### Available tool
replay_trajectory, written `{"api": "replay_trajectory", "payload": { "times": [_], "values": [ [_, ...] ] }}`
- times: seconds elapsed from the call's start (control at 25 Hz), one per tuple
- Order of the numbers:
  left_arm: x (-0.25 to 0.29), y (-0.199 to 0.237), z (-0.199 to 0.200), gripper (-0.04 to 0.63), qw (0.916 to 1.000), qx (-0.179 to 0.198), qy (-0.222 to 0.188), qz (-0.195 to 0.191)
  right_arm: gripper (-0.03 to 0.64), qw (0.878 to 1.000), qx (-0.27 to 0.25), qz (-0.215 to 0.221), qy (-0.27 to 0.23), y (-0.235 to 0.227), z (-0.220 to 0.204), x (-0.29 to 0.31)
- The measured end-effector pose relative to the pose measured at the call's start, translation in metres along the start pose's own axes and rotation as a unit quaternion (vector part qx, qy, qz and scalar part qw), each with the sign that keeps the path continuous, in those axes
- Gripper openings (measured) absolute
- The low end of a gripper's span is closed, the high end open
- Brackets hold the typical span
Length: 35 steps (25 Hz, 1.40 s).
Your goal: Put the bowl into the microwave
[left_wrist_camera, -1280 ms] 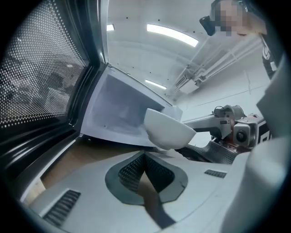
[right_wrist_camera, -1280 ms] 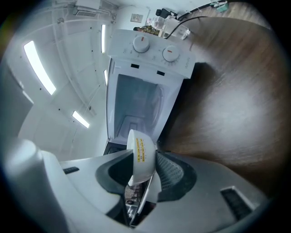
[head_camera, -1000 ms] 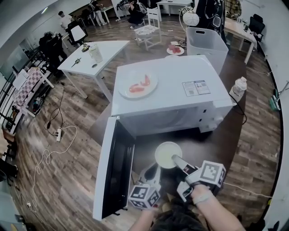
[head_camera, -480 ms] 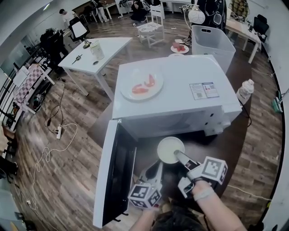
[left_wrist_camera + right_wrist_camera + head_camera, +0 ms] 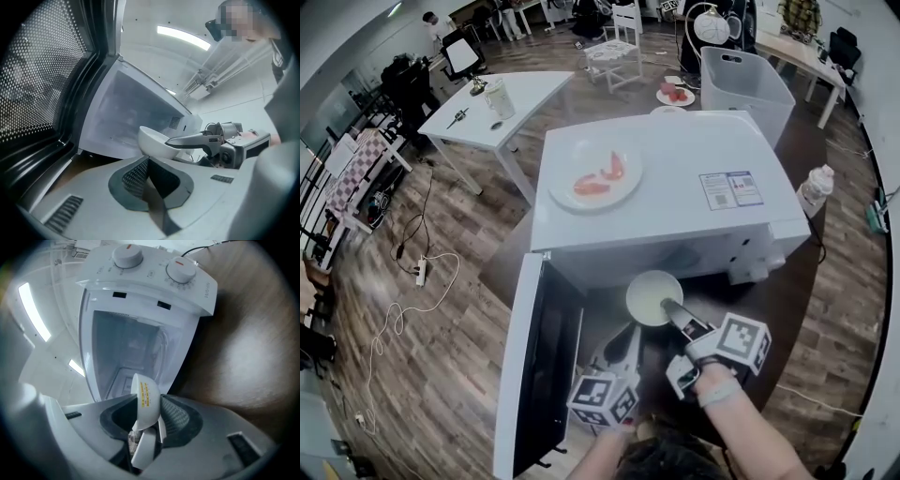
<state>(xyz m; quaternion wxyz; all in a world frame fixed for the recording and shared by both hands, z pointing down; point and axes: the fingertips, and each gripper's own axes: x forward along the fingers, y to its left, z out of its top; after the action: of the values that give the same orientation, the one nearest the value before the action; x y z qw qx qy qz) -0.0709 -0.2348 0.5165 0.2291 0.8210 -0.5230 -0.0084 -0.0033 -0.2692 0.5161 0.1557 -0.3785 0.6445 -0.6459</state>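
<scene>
Wood-plank floor (image 5: 441,328), open workroom; a dark round table (image 5: 778,300) carries the white boxy microwave (image 5: 675,159).

Task item: a white, shallow, round glazed bowl (image 5: 654,296). It is off the table, carried in the air just in front of the open cavity (image 5: 131,352) and not yet inside.

Change: over the last second the bowl has travelled from out over the table toward the oven. Its far rim now sits at the front edge of the opening in the head view. Grip unchanged throughout. Judgement: the carry-in is under way, and what remains is to enter, set down and let go.

Bowl appearance: smooth and glossy, interior looks empty from above. The right gripper view shows a yellow-printed label on its outer wall (image 5: 146,401). It rides close to level in the left gripper view (image 5: 152,143).

Right gripper (image 5: 668,307): clenched on the near rim, one jaw inside the bowl and one outside (image 5: 147,414). It aims straight into the cavity.

Left gripper (image 5: 632,332): jaws pressed together with nothing between them (image 5: 150,185). It travels beside the right gripper, below the bowl.

Surroundings: the white microwave door with its dark mesh window (image 5: 525,366) is swung fully open to the left, clear of the path. Two dials (image 5: 127,256) sit on the control panel. A white plate with orange-red food pieces (image 5: 567,169) rests on the oven's top.
</scene>
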Motion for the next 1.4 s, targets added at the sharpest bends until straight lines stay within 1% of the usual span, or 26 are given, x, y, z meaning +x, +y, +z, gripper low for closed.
{"api": "replay_trajectory", "payload": {
  "times": [0.12, 0.24, 0.52, 0.68, 1.04, 1.32, 1.4],
  "values": [
    [0.004, 0.002, 0.009, 0.005, 0.9999, 0.009, -0.014, 0.002, 0.137, 1.0, 0.0, 0.002, -0.004, 0.003, 0.003, 0.007],
    [0.009, 0.001, 0.015, 0.005, 0.9998, 0.013, -0.016, -0.001, 0.137, 1.0, 0.0, 0.001, -0.007, 0.006, 0.006, 0.012],
    [0.02, 0.008, 0.023, 0.005, 0.9998, 0.005, -0.02, 0.006, 0.137, 1.0, 0.008, -0.008, -0.015, 0.008, 0.015, 0.025],
    [0.027, 0.011, 0.027, 0.005, 0.9997, 0.001, -0.022, 0.009, 0.138, 1.0, 0.016, -0.004, -0.02, 0.009, 0.02, 0.032],
    [0.038, 0.022, 0.02, 0.005, 0.9996, -0.012, -0.016, 0.018, 0.138, 0.999, 0.027, -0.018, -0.023, -0.001, 0.025, 0.043],
    [0.04, 0.011, 0.013, 0.005, 0.9999, -0.009, -0.004, -0.002, 0.138, 0.999, 0.025, -0.027, -0.025, -0.003, 0.025, 0.046],
    [0.042, 0.01, 0.013, 0.005, 1.0, -0.009, -0.003, -0.001, 0.138, 0.999, 0.023, -0.026, -0.024, -0.002, 0.025, 0.049]
  ]
}}
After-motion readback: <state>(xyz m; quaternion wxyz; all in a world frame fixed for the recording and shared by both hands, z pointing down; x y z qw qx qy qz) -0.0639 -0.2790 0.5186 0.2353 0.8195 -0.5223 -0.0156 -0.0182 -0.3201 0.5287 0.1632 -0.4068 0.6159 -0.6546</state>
